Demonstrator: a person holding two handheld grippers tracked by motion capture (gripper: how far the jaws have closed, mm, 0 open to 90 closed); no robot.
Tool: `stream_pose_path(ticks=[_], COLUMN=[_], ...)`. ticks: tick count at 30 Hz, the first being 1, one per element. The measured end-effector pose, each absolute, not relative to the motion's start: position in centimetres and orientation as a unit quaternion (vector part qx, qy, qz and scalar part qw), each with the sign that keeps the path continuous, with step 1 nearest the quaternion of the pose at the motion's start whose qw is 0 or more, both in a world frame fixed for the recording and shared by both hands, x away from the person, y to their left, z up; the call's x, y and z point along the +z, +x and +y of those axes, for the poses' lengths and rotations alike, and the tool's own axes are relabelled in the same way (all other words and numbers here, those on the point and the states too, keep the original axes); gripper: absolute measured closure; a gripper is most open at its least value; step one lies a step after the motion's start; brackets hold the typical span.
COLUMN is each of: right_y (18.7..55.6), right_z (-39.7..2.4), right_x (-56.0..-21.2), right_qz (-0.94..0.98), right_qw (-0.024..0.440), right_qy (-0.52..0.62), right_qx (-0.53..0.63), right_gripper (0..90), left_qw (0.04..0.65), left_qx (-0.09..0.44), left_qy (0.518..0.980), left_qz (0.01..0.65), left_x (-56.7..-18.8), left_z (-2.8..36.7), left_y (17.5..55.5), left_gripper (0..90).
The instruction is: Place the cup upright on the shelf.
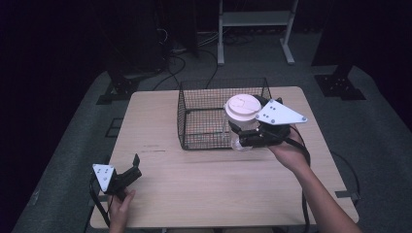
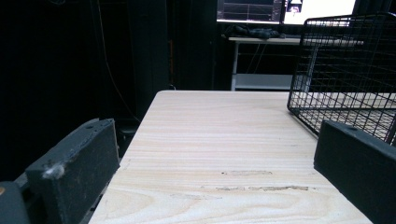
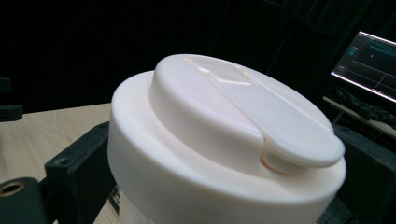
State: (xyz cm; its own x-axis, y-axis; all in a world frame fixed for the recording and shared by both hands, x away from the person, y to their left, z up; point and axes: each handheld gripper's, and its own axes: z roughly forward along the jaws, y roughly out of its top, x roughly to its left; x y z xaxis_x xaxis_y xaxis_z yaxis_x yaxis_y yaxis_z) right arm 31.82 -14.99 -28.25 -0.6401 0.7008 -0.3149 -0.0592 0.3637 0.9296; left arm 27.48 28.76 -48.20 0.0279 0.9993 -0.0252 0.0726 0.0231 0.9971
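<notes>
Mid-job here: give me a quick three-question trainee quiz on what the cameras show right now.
1. True or false: the right tongs are shut on the cup with the white lid.
2. Where is the cup? A) on the bare table near the left tongs B) held at the wire basket's front right corner C) on the floor
3. Fill in: the left tongs rest on the wooden table with their jaws ____.

Key: 1 true; 2 B; 3 open, holding nothing.

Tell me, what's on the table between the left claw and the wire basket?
Nothing: the high view shows bare wood between the left claw and the wire basket.
</notes>
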Motion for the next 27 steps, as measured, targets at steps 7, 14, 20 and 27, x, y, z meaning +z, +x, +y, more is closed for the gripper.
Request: stream_pose_path(ticks=[7,14,20,27], right_y=[32.8,34.2,35.4,37.2], right_z=[-14.7,-14.2,-13.8,-13.3], right_x=[-27.4,-26.9,-27.0,-27.5], right_qz=[0.738,0.735,0.731,0.733], right_qw=[0.365,0.368,0.372,0.374], right_qy=[0.218,0.222,0.226,0.233], right_qx=[0.524,0.525,0.525,0.518], right_gripper=[4.1,4.1,4.1,4.1], left_qw=[0.495,0.496,0.495,0.497], left_qx=[0.468,0.467,0.466,0.466], left_qy=[0.519,0.517,0.518,0.516], left_qz=[0.516,0.518,0.518,0.519], left_x=[-48.2,-48.2,-48.2,-48.2], left_z=[28.8,28.8,28.8,28.9], left_y=[27.5,27.5,27.5,27.5], left_gripper=[0.0,0.0,0.0,0.0])
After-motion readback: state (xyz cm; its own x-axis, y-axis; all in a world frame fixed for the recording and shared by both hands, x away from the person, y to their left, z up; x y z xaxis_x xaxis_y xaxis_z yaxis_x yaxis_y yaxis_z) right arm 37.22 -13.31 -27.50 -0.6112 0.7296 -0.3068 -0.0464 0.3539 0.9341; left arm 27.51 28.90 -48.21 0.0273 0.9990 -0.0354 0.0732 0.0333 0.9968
